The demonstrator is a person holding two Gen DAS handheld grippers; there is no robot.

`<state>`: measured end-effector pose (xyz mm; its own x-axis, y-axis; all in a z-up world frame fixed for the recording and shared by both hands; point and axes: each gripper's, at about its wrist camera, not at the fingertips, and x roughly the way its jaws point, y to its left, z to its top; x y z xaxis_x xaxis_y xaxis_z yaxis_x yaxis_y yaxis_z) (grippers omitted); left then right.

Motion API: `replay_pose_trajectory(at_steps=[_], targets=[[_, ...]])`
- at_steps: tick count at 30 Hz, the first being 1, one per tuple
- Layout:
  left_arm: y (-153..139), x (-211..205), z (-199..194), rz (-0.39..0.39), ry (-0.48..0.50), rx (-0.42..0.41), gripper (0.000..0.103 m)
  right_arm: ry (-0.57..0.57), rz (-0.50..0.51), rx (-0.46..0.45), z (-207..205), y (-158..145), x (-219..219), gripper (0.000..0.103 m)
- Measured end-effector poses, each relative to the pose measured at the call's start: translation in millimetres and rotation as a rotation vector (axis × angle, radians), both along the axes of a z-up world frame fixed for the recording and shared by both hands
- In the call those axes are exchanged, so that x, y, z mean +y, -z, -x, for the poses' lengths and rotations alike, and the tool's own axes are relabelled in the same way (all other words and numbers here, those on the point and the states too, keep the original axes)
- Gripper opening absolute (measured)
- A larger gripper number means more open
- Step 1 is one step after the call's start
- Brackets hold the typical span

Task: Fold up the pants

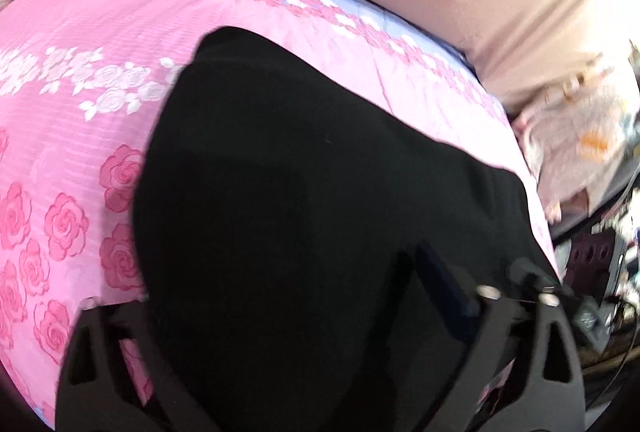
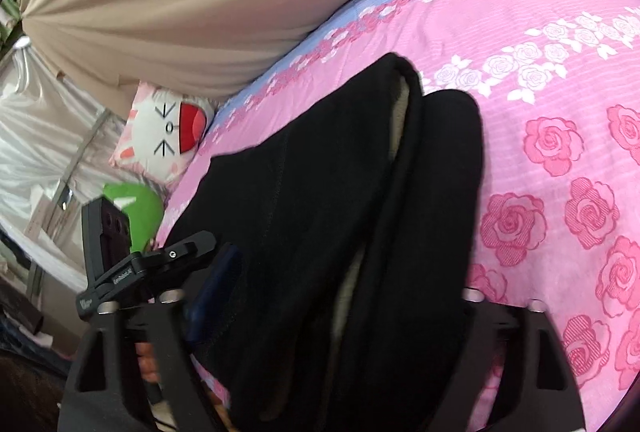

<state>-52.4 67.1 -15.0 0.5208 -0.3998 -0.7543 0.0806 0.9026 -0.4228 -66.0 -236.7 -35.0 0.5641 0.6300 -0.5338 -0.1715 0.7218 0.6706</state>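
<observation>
- Black pants (image 1: 320, 192) are seen lying on a bed covered by a pink rose-print bedspread (image 1: 80, 136), folded into layers in the right wrist view
- The fabric is draped over the left tongs (image 1: 316, 312); whether they grip cannot be told
- The right tongs (image 2: 320, 312) are likewise buried in the pants (image 2: 320, 216), their state hidden
- A cat-face pillow (image 2: 168, 132) is seen beside a beige curtain (image 2: 160, 0)
</observation>
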Motion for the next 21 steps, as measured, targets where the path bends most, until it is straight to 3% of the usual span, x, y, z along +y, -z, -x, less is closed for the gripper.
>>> replay_pose_trajectory(at_steps=[1, 4, 11, 16, 18, 20, 21], targets=[[-1, 2, -1, 0.004, -0.012, 0.004, 0.065, 0.002, -0.007, 0.002, 0, 0, -2, 0.049], [-11, 11, 4, 0.03, -0.018, 0.009, 0.046, 0.013, -0.017, -0.005, 5, -6, -4, 0.041], [-39, -11, 28, -0.076, 0.009, -0.014, 0.038, 0.013, 0.044, -0.041, 28, -31, 0, 0.038], [-33, -15, 48, -0.111, 0.058, 0.027, 0.044, 0.01, 0.066, -0.015, 51, -28, -11, 0.04], [-20, -10, 48, -0.109, 0.029, 0.053, 0.056, 0.015, 0.076, 0.022, 52, -14, -15, 0.044], [-11, 1, 46, -0.053, -0.001, 0.088, 0.075, 0.02, 0.043, 0.053, 52, -2, -21, 0.052], [-7, 6, 45, -0.023, -0.008, 0.102, 0.077, 0.022, 0.034, 0.054, 52, 1, -23, 0.054]])
